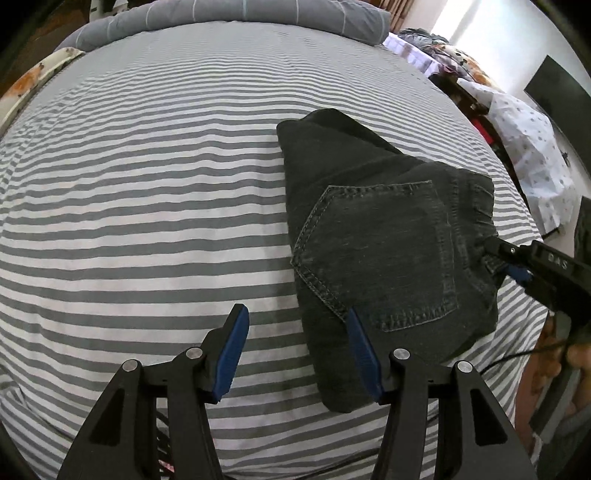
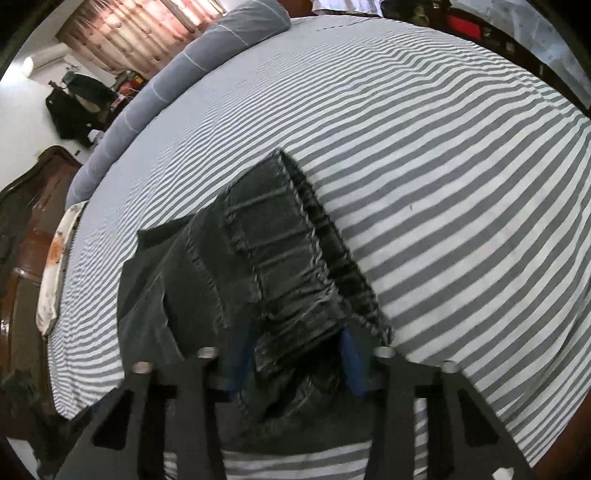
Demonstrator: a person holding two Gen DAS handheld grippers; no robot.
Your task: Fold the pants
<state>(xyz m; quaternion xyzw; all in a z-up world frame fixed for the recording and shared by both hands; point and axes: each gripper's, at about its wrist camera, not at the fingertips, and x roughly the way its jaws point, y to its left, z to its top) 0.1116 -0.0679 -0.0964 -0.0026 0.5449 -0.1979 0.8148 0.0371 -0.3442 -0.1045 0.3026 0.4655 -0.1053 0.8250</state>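
Note:
Black jeans lie folded into a thick bundle on the striped bed, back pocket up, right of centre in the left wrist view. My left gripper is open and empty, just above the bed at the bundle's near-left edge; its right finger overlaps the denim. My right gripper comes in from the right and is closed on the waistband edge. In the right wrist view the waistband fills the space between the fingers of the right gripper, with the rest of the jeans spreading left.
The grey-and-white striped sheet covers the bed. A grey pillow lies at the head. A cluttered side table with a dotted white cloth stands right of the bed. A dark wooden bed frame runs along the left.

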